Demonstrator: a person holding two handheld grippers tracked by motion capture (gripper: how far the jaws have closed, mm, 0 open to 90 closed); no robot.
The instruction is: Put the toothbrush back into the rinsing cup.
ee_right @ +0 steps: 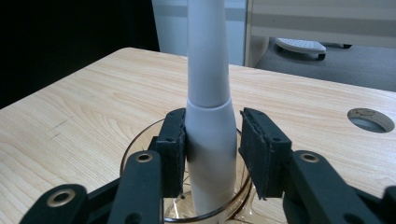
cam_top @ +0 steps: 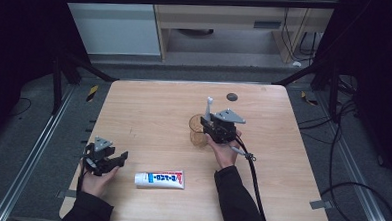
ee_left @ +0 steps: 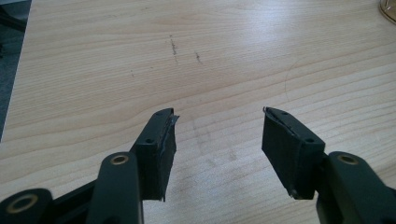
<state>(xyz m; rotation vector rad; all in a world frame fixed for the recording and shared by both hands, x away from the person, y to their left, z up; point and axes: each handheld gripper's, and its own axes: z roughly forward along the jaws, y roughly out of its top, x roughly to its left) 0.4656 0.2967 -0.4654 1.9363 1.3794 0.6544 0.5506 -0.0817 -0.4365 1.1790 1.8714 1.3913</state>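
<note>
A white toothbrush handle (ee_right: 208,93) stands upright in an amber glass cup (ee_right: 135,154) near the middle of the wooden table (cam_top: 154,108). My right gripper (ee_right: 212,135) straddles the handle just above the cup's rim. Its left pad lies against the handle, while a narrow gap separates the right pad from it, so the jaws are open. In the high view the toothbrush (cam_top: 208,107) sticks up from the cup (cam_top: 197,124) beside the right gripper (cam_top: 207,123). My left gripper (cam_top: 117,163) rests at the front left, open (ee_left: 217,135) over bare wood.
A white and blue toothpaste tube (cam_top: 159,178) lies flat near the front edge between the two hands. A round cable hole (cam_top: 231,96) sits at the back of the table. The cup's edge (ee_left: 388,9) peeks into the left gripper view's top right corner.
</note>
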